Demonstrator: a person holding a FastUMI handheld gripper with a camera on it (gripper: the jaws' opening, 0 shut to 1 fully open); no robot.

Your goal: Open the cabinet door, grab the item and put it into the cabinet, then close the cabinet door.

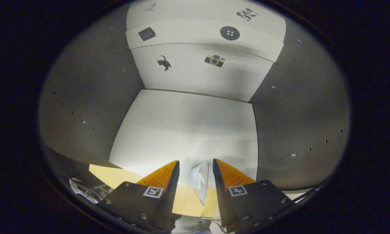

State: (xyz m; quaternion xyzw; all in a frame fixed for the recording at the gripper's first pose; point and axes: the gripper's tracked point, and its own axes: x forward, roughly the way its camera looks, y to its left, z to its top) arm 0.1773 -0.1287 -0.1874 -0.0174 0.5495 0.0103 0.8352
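Clear crinkled plastic, a small bag-like item (198,180), sits upright between your gripper (196,166) fingers; the fingers stand apart with the item in the gap; the left one clearly stands off it, so call the tongs apart, not clamped; whether the right one touches it you cannot tell from this angle. Each finger carries a square marker tag on its mount. Item hangs over the front lip of the cabinet (90,107), its upper part over the pale shelf floor (185,126), its lower part over the tan edge band (116,177) running across under your fingers. Beyond the fingertips the shelf floor runs bare to the back panel (195,81); grey side walls left and right, both dotted with peg holes and a few screw heads. On the back panel: cat sticker (164,63) left, camera sticker (214,60) right; above them a white ledge with a dark square sticker (146,33) and a button sticker (230,33). Low on your left, beside the left finger mount, some crumpled light material (82,190); too dim to identify.
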